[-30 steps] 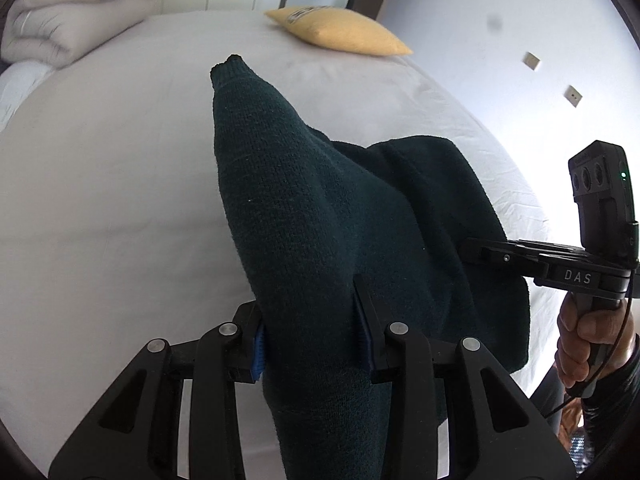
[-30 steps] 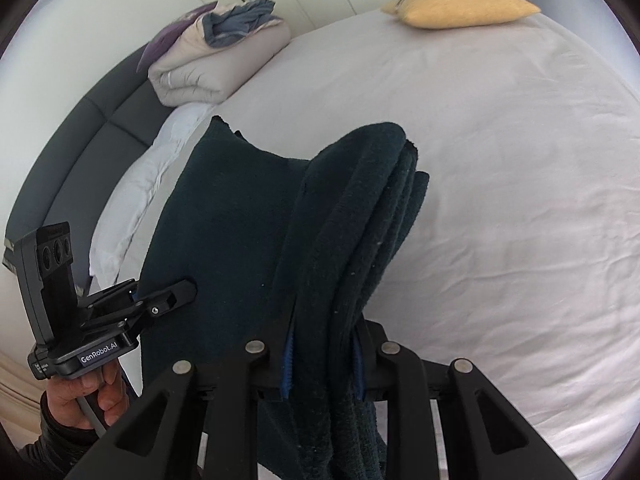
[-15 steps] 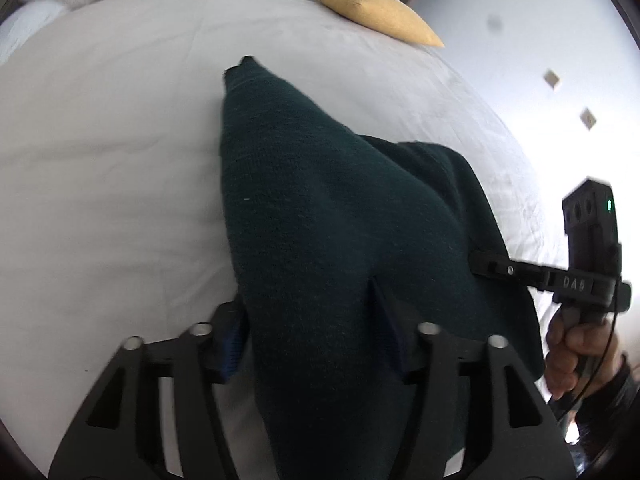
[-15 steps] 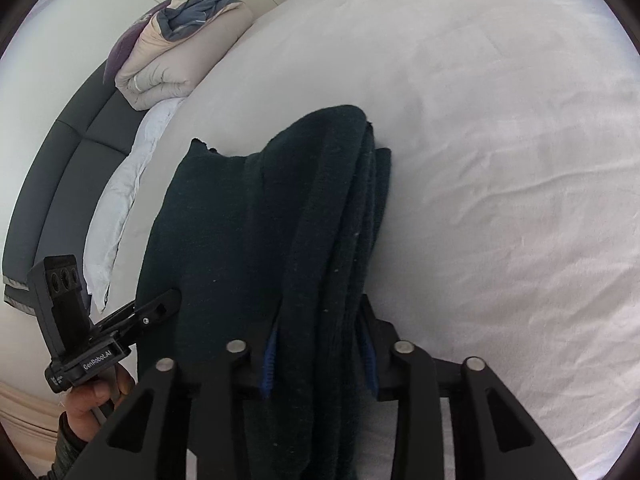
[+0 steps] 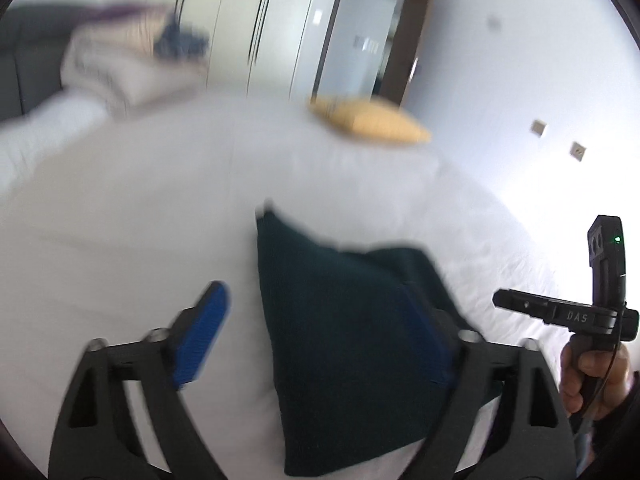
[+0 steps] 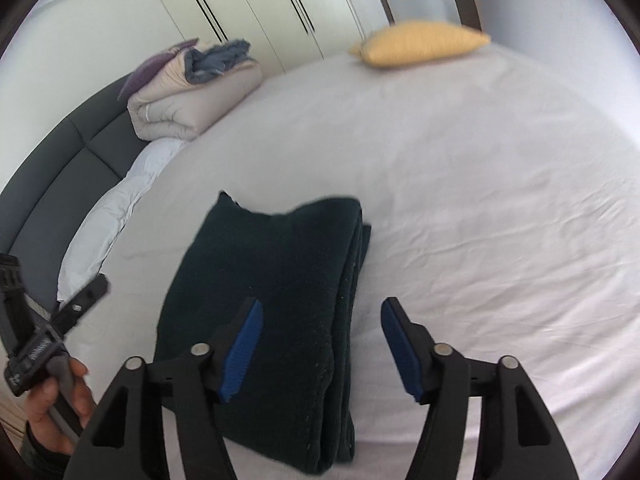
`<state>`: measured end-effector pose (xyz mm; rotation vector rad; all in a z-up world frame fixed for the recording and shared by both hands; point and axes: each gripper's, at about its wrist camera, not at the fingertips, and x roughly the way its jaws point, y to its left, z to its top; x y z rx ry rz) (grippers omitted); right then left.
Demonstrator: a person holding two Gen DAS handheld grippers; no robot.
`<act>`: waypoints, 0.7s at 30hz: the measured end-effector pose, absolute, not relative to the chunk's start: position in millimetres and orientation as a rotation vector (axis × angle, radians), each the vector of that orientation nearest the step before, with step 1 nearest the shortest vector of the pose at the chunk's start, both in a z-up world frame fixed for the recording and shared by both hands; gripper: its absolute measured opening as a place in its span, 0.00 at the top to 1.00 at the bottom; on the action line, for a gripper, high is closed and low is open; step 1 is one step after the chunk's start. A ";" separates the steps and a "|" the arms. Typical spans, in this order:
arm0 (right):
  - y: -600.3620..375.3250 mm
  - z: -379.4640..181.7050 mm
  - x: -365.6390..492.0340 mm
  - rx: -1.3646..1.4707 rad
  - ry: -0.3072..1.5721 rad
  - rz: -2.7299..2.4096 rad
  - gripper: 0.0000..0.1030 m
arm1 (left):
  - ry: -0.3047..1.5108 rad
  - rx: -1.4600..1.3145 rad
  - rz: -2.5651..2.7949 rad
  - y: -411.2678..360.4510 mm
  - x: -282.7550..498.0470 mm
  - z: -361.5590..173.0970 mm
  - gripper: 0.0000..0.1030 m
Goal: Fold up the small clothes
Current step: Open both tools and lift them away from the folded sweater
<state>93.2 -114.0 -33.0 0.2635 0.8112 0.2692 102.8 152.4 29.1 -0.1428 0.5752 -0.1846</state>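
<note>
Left wrist view, blurred: the left gripper (image 5: pixel 320 332) has its jaws wide apart, clamped on nothing. The dark green garment (image 5: pixel 344 344) lies folded on the white bed (image 5: pixel 120 208), directly below and ahead of this gripper, between its blue pads (image 5: pixel 202 338); the left pad is clear of the cloth, while the right pad is seen against the cloth, and contact cannot be confirmed. The garment's long axis runs away from the camera, from the near edge of the bed towards the yellow pillow (image 5: pixel 376 122) at the far edge. The right gripper (image 5: pixel 560 312) is seen at the right, just beside the garment's right side, held by the right hand (image 5: pixel 588 380). Right wrist view: the right gripper (image 6: pixel 320 344) also stands open and holds nothing. The garment (image 6: pixel 272 312) lies flat near the bed's near edge, its stacked fold edge running lengthwise between the two pads, its body extending left under the left pad (image 6: pixel 242 354); the right pad is over bare sheet. The left hand (image 6: pixel 56 408) and its tool sit beside the garment's left side. A rolled duvet (image 6: pixel 188 92) rests at the bed's far left corner, well apart. Judgement: both grippers are about equally near; any further fold would fall across the long axis, taking the near end towards the far end.
</note>
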 end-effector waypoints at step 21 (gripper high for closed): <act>-91.3 102.5 -68.6 0.087 0.316 0.105 0.00 | 0.454 -0.122 0.086 153.4 -38.1 117.7 0.00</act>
